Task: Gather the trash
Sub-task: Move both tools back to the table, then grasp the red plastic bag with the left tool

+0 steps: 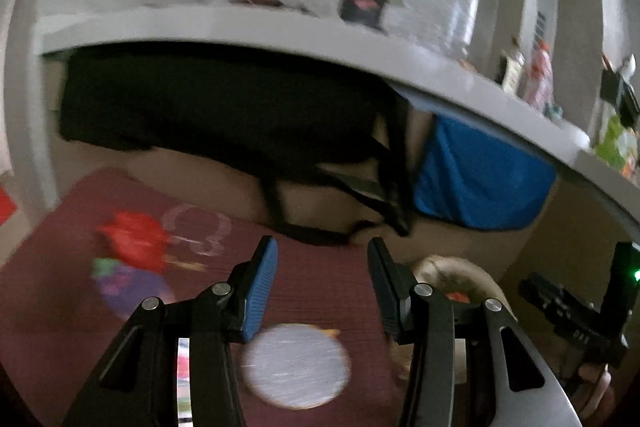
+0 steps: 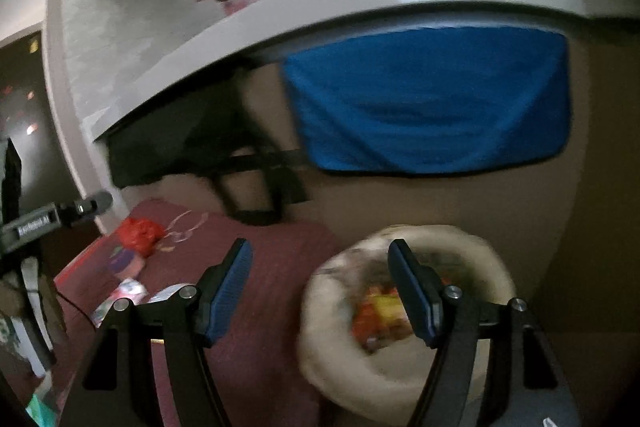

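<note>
My left gripper (image 1: 322, 243) is open over a maroon mat (image 1: 320, 291), with nothing between its blue pads. On the mat lie a crumpled red wrapper (image 1: 134, 241), a purple and green piece (image 1: 120, 279) and a pale round thing (image 1: 296, 367), all blurred. My right gripper (image 2: 320, 247) is also open and empty. Its right finger hangs over a cream round basket (image 2: 472, 251) that holds orange and yellow wrappers (image 2: 380, 315). The red wrapper (image 2: 138, 235) and a white printed packet (image 2: 124, 295) lie left of it. The basket (image 1: 452, 275) shows partly behind the left gripper's right finger.
A white desk edge (image 1: 280, 31) runs across above, with a black bag (image 1: 220, 107) and a blue cloth (image 2: 432, 99) hanging under it. The floor (image 2: 560, 227) beyond the mat is brown. The left gripper's body (image 2: 52, 219) is at the right view's left edge.
</note>
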